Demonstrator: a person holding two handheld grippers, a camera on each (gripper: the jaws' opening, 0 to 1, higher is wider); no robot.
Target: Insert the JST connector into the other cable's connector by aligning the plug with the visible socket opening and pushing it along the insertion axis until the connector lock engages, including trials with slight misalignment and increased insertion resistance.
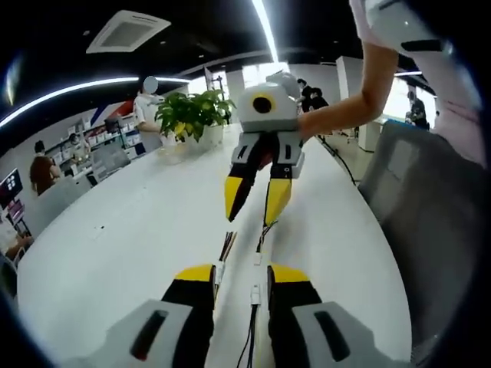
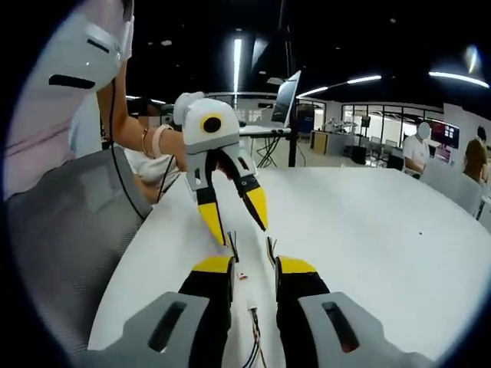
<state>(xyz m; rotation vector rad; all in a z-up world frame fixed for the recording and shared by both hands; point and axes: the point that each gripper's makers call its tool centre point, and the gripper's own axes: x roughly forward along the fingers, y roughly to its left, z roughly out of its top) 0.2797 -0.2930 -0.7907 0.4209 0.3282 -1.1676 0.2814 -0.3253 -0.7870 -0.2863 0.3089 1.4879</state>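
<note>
- Two grippers face each other, tip to tip, over a white table that carries two cables.
- In the left gripper view, the left gripper rises from the bottom with its jaws parted by a narrow gap; a white JST connector sits in that gap with its dark cable trailing back toward the camera. Whether the jaws actually press on it cannot be told.
- In that view the right gripper comes in from the far side, held by a person's bare arm, its two yellow tips pointing down at the tabletop and spread a little apart.
- Beneath those tips lies the other cable's connector with its wires.
- In the right gripper view, the right gripper has its jaws apart, with one white connector and thin wires between them, not visibly clamped.
- A small white-and-red piece lies on the tabletop just inside the left jaw.
- One potted plant stands near the table's far edge; one grey chair is beside the table's edge.
</note>
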